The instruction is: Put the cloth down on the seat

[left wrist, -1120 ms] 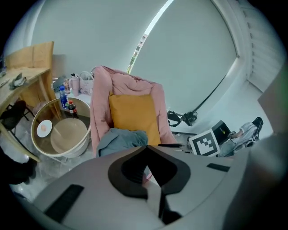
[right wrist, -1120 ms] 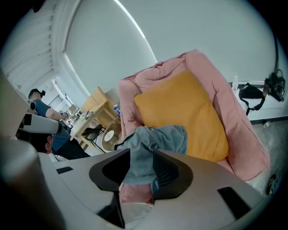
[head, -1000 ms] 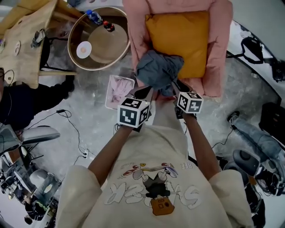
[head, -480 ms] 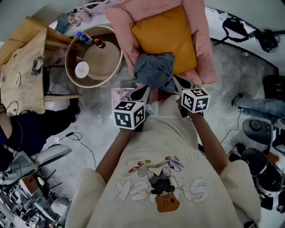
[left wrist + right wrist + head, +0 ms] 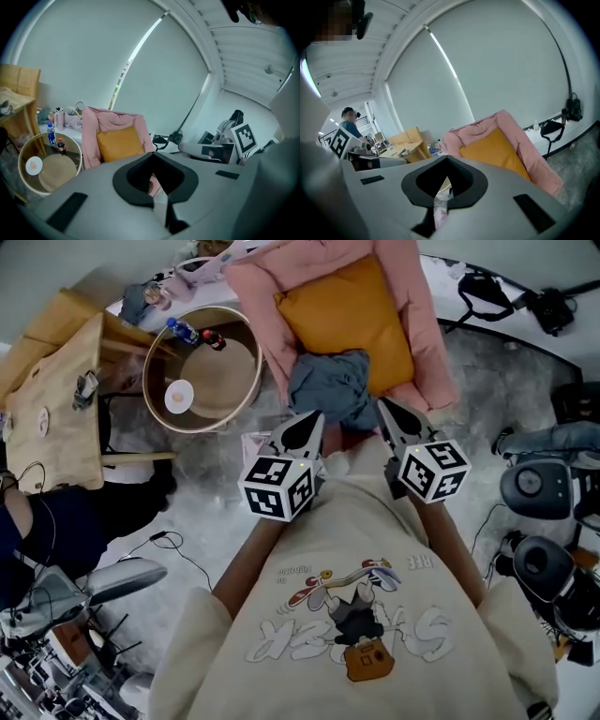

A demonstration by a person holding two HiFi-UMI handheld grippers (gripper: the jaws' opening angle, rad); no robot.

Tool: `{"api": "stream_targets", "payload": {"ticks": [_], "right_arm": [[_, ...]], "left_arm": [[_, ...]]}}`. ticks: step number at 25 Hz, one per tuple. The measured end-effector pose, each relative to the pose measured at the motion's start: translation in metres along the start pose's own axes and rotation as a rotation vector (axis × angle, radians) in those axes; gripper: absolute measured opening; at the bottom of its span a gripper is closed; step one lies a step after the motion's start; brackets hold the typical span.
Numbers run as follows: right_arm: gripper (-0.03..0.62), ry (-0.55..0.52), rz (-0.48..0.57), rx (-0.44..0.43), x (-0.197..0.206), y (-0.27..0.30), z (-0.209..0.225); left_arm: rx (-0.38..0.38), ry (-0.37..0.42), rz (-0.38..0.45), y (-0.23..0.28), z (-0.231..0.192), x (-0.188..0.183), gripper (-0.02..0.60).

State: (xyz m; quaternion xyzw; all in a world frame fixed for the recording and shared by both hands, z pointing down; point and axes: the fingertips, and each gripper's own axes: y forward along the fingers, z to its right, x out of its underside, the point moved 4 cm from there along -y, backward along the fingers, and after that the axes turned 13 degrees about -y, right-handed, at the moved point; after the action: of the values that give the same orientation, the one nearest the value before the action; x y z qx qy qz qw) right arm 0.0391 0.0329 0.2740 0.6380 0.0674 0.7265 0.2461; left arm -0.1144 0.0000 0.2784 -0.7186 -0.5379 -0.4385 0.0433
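Grey cloth [image 5: 328, 390] heaped on pink seat [image 5: 424, 362], propped against orange cushion [image 5: 342, 310] (so no sliding off). Left tool [image 5: 303, 431], right tool [image 5: 397, 424] both closed, empty, hovering clear. Looks done.

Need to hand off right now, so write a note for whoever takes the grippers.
Left gripper: shut, empty, clear of the cloth.
Right gripper: shut, empty, also clear.
The cloth lies bunched on the chair, against the front of the cushion.
Done: cloth is down on the chair.
Left: nothing, it seems.
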Motion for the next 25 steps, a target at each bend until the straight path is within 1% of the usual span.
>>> {"api": "stream_targets", "payload": {"ticks": [3,5,9,12,14,17,19,21,23,25], "right_arm": [[0.018,-0.042,0.038,0.011,-0.011,-0.016,-0.02],[0.018,-0.078,0.063,0.002,-0.019,-0.025,-0.03],[0.018,-0.182,0.095,-0.022,-0.023,-0.037,-0.045],[0.018,-0.217,0.116,-0.047,-0.027,-0.045,-0.049],[0.018,-0.224,0.125,-0.051,-0.028,-0.056,-0.044],[0.018,-0.197,0.134,-0.069,-0.028,-0.077,-0.029],[0.018,-0.218,0.144,-0.091,-0.028,-0.093,-0.021],[0.018,-0.233,0.155,-0.105,-0.027,-0.113,-0.015],[0.018,-0.23,0.157,-0.105,-0.023,-0.133,-0.003],[0.018,-0.23,0.151,-0.106,-0.015,-0.146,0.008]], "left_arm": [[0.009,-0.003,0.021,-0.012,0.005,0.005,0.005],[0.008,0.023,0.055,-0.017,0.012,0.003,0.005],[0.0,0.147,0.149,-0.026,0.035,-0.005,0.005],[-0.003,0.254,0.228,-0.035,0.059,-0.015,0.005],[-0.006,0.29,0.232,-0.035,0.077,-0.014,0.005],[0.0,0.259,0.183,-0.024,0.103,-0.001,0.005],[-0.001,0.248,0.171,-0.017,0.122,0.009,0.005],[-0.028,0.257,0.153,-0.012,0.143,0.026,0.005],[-0.07,0.251,0.136,-0.004,0.161,0.042,0.005],[-0.093,0.238,0.143,0.001,0.176,0.053,0.005]]}}
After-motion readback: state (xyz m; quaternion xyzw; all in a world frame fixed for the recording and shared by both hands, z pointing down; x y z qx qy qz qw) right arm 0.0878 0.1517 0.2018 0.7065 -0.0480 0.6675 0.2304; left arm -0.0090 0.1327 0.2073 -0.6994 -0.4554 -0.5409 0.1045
